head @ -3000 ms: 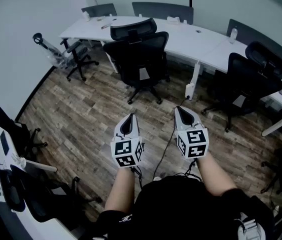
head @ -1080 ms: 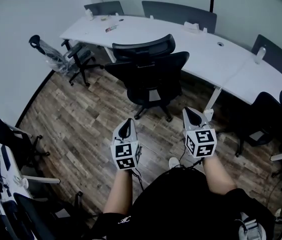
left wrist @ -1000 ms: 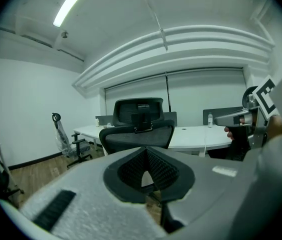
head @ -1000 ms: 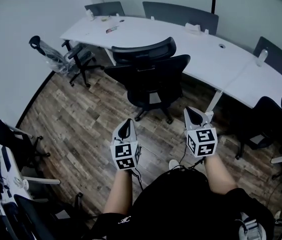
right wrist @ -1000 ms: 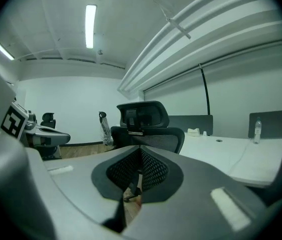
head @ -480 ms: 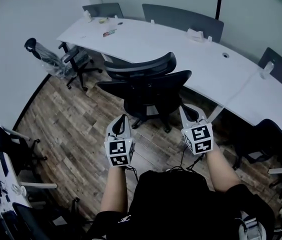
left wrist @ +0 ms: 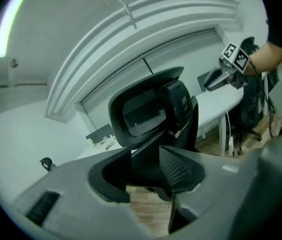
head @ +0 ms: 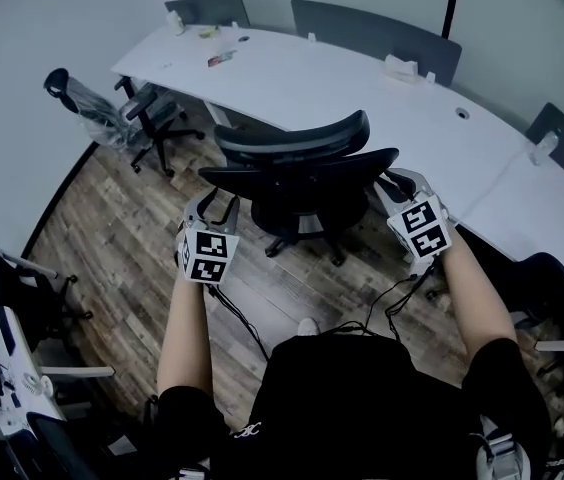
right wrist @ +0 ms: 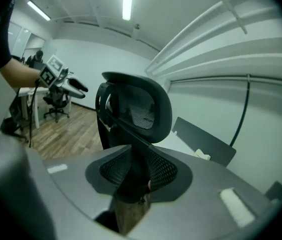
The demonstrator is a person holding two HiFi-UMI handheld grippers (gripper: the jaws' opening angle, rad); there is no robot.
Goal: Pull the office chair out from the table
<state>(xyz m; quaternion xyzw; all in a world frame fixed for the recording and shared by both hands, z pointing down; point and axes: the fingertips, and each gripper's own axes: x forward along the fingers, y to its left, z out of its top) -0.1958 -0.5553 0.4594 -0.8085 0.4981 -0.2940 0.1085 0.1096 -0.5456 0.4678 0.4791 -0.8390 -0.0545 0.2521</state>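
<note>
The only print that can be made out is the black-and-white square markers on each tool's cube, which carry no words, and a small white emblem on the person's dark clothing (head: 250, 433), too small to read. The office chair (head: 302, 183) stands on the wooden floor (head: 132, 218) close against the near edge of the curved white bench (head: 362, 88), with its black mesh back and headrest (head: 297, 136) turned toward the person. The left tool (head: 214, 206) is at the left edge of the chair's back and the right tool (head: 399, 182) is at the right edge, so the back spans the space between them. In the left gripper view the jaws stand apart, having just been opening, and the dark edge of the back lies in the gap between them with floor showing below it. In the right gripper view the jaws are also parted, having just been opening, and the edge of the back fills most of the gap between the mesh pads (right wrist: 162, 170).
</note>
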